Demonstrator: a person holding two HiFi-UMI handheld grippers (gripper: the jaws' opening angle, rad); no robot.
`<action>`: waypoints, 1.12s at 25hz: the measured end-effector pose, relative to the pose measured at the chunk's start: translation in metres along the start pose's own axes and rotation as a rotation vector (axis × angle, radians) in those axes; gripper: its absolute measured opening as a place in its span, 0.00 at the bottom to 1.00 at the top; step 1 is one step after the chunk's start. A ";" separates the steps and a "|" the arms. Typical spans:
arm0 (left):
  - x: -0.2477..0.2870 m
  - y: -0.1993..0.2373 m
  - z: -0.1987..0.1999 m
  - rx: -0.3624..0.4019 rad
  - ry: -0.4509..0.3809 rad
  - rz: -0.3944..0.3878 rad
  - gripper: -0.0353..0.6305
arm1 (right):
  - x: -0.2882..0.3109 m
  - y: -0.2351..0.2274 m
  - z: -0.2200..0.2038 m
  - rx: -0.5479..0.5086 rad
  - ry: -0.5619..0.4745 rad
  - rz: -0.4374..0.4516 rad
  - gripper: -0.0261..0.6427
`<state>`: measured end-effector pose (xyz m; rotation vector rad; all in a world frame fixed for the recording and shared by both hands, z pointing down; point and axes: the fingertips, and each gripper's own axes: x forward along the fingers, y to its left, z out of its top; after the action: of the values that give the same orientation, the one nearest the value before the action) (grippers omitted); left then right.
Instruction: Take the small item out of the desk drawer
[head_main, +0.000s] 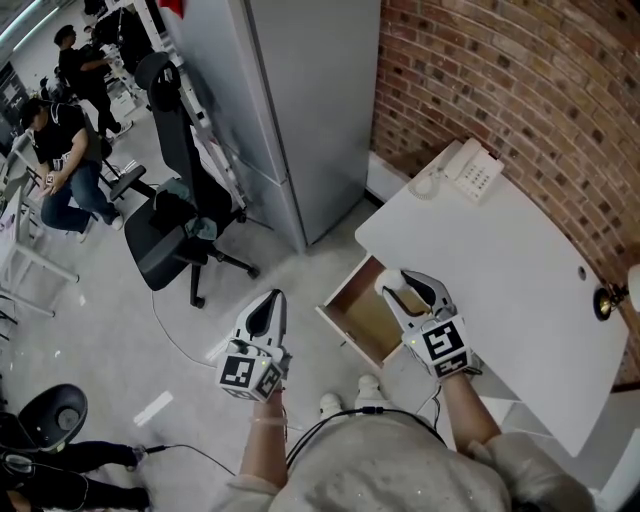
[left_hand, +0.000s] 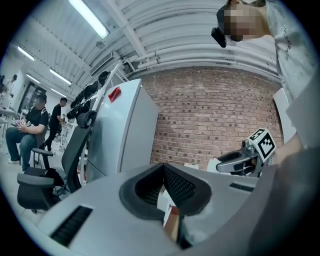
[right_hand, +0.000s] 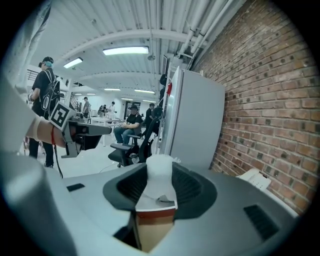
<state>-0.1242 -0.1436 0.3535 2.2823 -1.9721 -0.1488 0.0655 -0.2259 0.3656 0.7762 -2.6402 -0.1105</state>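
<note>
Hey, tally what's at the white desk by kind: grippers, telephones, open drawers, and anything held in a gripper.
Grippers: 2, the left gripper and the right gripper
White telephone: 1
Open drawer: 1
Held small white item, in the right gripper: 1
Total: 5

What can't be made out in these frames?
- White item between the right gripper jaws: its kind is unclear. It is blurred close to the lens in the right gripper view and tiny in the head view.
- Drawer contents: in the head view the right gripper covers the back part.
- Desk phone keys: too small in the head view.
</note>
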 end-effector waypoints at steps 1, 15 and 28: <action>-0.001 0.001 0.002 0.008 -0.002 0.003 0.06 | 0.000 -0.001 0.002 -0.001 -0.005 -0.003 0.28; -0.010 0.017 0.018 0.020 -0.026 0.052 0.06 | -0.005 -0.010 0.020 -0.006 -0.059 -0.025 0.28; -0.018 0.021 0.012 0.010 -0.009 0.079 0.06 | -0.012 -0.017 0.013 0.009 -0.057 -0.032 0.28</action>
<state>-0.1489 -0.1287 0.3452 2.2090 -2.0683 -0.1415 0.0783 -0.2340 0.3464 0.8300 -2.6843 -0.1319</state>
